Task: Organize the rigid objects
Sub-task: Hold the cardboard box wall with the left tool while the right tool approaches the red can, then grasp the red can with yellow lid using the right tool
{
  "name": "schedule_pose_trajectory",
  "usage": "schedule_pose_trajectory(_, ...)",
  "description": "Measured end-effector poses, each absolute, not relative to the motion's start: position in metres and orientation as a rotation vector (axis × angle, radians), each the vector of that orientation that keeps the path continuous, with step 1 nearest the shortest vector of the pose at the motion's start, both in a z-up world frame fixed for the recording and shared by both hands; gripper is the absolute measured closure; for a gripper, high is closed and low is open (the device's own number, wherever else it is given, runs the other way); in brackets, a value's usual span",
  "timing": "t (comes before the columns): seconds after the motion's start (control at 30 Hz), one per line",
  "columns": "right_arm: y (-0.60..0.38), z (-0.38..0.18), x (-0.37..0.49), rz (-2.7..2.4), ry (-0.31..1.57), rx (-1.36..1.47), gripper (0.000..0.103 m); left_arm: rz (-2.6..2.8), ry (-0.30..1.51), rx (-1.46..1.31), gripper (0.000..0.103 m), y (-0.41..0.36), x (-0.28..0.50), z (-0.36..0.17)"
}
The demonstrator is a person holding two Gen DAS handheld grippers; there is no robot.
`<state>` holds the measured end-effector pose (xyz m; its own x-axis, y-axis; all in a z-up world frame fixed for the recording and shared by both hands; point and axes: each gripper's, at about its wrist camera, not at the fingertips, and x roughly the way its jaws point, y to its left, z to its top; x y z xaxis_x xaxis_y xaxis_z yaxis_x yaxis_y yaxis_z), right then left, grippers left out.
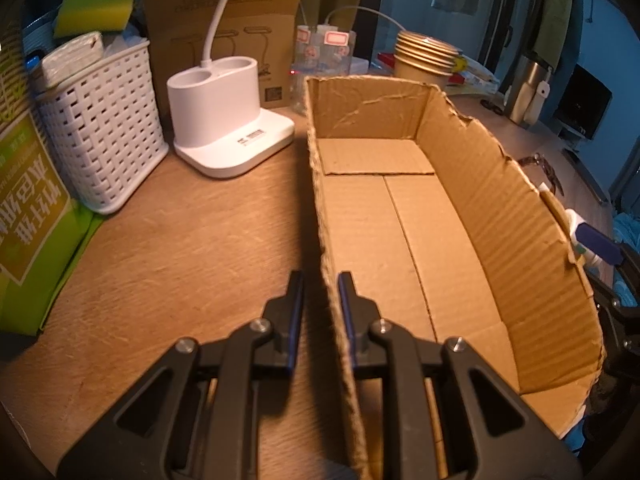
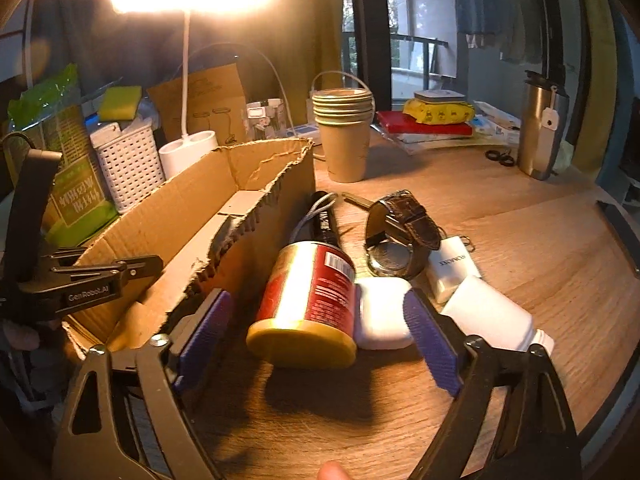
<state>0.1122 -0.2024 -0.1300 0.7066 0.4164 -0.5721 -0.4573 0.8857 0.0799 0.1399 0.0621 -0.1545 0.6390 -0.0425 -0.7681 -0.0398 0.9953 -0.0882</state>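
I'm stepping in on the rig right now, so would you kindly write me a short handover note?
Left gripper: straddles the cardboard box near wall, apparently clamped on it.
Right gripper: open around the red can, lying on its side, not yet gripped.
Beside the box on the table: watch, white case, white tube, black flashlight.
Done: nothing; the box shows empty.
Left: box everything.

- The desk lamp [image 2: 192, 0] head is glaring out, losing its shape.
- The black cylinder [image 2: 324, 220] is lying partly hidden behind the can [image 2: 308, 300].
- The green package [image 1: 28, 216] is running off the left edge.
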Motion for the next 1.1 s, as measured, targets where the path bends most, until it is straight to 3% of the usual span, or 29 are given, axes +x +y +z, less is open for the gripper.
schedule_pose_trajectory(0.27, -0.204, -0.13, 0.115, 0.495, 0.624, -0.066, 0.018, 0.001, 0.88, -0.089, 0.084, 0.058, 0.141, -0.154)
schedule_pose_trajectory(0.3, -0.205, -0.13, 0.115, 0.496, 0.626, -0.063, 0.02, -0.002, 0.881, -0.091, 0.084, 0.059, 0.141, -0.154)
schedule_pose_trajectory(0.37, -0.208, -0.131, 0.118, 0.494, 0.636, -0.052, 0.033, -0.004, 0.882, -0.096, 0.084, 0.06, 0.142, -0.154)
schedule_pose_trajectory(0.7, -0.198, -0.139, 0.122, 0.522, 0.687, -0.082, 0.035, -0.015, 0.883, -0.106, 0.084, 0.063, 0.143, -0.155)
schedule_pose_trajectory(0.77, -0.198, -0.141, 0.124, 0.531, 0.694, -0.074, 0.043, -0.016, 0.883, -0.105, 0.084, 0.062, 0.142, -0.155)
schedule_pose_trajectory(1.1, -0.205, -0.138, 0.122, 0.533, 0.666, -0.042, 0.044, -0.015, 0.883, -0.109, 0.084, 0.062, 0.142, -0.155)
